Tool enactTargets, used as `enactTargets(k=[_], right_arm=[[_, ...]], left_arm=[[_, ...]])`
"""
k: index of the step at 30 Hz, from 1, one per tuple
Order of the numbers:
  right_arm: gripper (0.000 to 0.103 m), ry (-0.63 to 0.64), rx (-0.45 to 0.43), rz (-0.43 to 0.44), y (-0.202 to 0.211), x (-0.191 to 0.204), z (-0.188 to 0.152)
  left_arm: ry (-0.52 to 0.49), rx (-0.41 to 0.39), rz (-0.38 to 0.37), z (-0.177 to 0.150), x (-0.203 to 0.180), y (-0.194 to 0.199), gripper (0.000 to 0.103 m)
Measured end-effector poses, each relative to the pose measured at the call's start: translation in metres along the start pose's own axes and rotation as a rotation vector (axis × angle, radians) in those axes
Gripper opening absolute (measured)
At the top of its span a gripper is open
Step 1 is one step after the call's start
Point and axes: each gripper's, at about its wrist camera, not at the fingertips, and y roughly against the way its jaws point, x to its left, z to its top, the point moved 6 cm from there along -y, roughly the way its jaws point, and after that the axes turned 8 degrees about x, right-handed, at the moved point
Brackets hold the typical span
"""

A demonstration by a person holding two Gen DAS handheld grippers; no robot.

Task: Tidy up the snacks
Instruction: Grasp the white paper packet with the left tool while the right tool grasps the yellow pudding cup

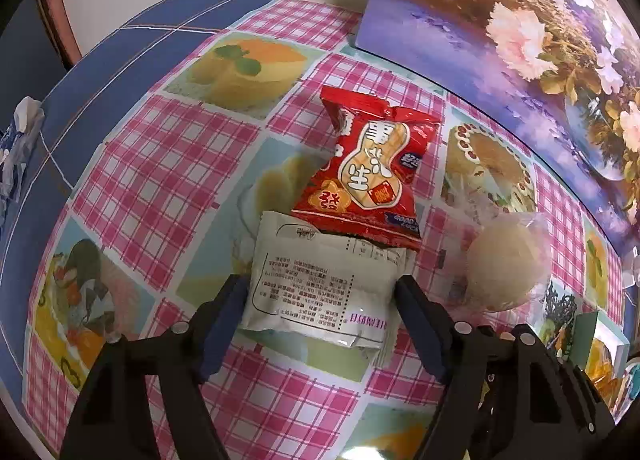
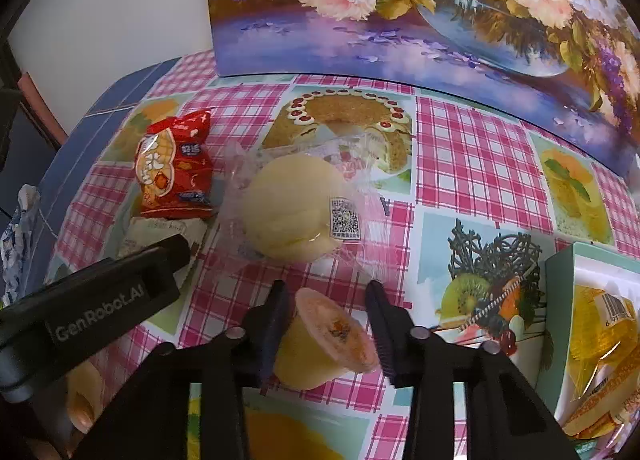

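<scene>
From the left wrist, the red peanut bag [image 1: 370, 167] overlaps the far edge of the white packet [image 1: 320, 284], which the left gripper [image 1: 320, 292] straddles, fingers at its sides; actual clamping is hard to judge. A wrapped bun [image 1: 506, 264] lies beside it. From the right wrist, the right gripper [image 2: 328, 324] stands wide around a jelly cup [image 2: 324, 344]. A teal box [image 2: 592, 340] is cut off at the edge.

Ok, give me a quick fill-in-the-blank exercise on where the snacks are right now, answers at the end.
1. The left hand-held gripper straddles the ____ packet.
2. The red peanut bag lies partly on top of the ____ packet.
3. Between the fingers of the right hand-held gripper sits a jelly ____.
4. The round bun has a ____ wrapper.

Answers: white; white; cup; clear
</scene>
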Motion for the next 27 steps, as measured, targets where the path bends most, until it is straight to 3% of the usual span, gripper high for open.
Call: enactTargets(k=[7, 12, 21, 27], right_arm=[[0.031, -0.004, 0.009, 0.021, 0.002, -0.001, -0.001], [0.018, -0.01, 0.002, 0.035, 0.009, -0.003, 0.0], [0.009, -0.044, 0.007, 0.119, 0.018, -0.012, -0.001], [0.009, -0.097, 0.03, 0.177, 0.021, -0.021, -0.004]], left_arm=[[-0.016, -0.008, 0.0, -0.001, -0.004, 0.002, 0.064], [-0.028, -0.012, 0.003, -0.002, -0.006, 0.004, 0.063], [-0.039, -0.034, 0.018, -0.002, -0.008, 0.021, 0.062], [-0.032, -0.027, 0.009, -0.005, -0.01, 0.029, 0.062]])
